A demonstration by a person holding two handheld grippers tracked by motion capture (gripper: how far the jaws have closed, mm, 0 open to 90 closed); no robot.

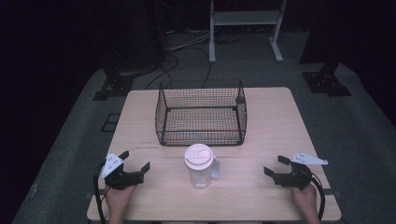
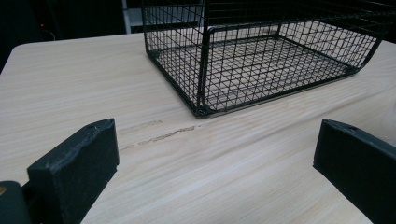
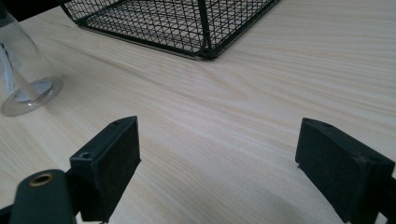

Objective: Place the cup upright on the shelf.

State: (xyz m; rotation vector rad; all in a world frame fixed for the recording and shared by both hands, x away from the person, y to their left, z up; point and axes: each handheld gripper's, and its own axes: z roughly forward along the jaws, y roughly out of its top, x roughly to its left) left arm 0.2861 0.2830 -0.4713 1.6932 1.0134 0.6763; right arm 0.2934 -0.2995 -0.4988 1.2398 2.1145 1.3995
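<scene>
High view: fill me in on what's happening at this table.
A person sits at a wooden table with a claw in each hand. The left claw and the right claw are both open and hold nothing, one on each side of a clear cup with a pale lid, which stands upright between them, untouched. Behind the cup sits a black wire basket, apparently with nothing in it. It looks like the start of the work.

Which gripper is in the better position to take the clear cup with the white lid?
Probably the right gripper: its open fingers point toward the cup, whose base appears in its own view. The left gripper, also open, is at a similar distance but faces the wire basket.
</scene>
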